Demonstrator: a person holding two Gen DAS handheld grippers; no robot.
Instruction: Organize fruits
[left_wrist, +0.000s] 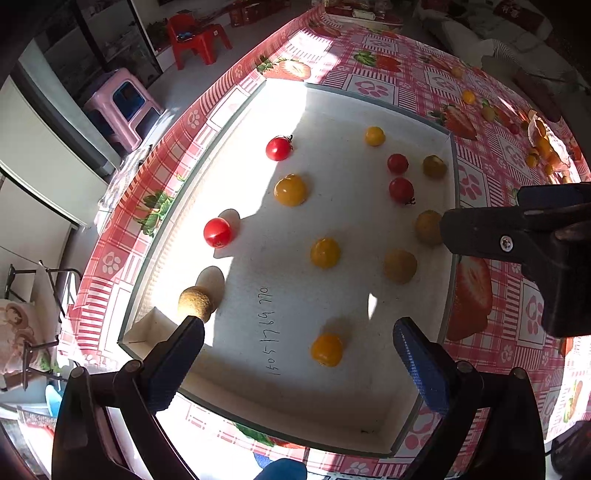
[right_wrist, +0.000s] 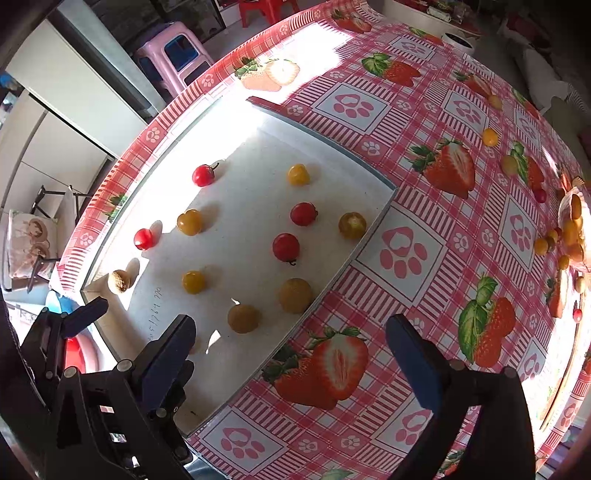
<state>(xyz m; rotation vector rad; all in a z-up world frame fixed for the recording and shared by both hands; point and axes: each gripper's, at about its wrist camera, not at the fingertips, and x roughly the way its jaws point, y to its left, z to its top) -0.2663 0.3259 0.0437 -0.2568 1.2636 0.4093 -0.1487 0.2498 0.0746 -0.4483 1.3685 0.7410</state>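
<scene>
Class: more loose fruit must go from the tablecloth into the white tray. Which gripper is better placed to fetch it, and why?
Probably the right gripper: open, empty, over the tablecloth beside the fruit pile. The left gripper hangs over the tray.

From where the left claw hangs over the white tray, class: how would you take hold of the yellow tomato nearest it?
Probably from straight above, pads closing across the widest middle of the yellow tomato. It is round and smooth with no stem showing, lies free on the white tray with nothing touching it, and the open left claw already straddles it.
</scene>
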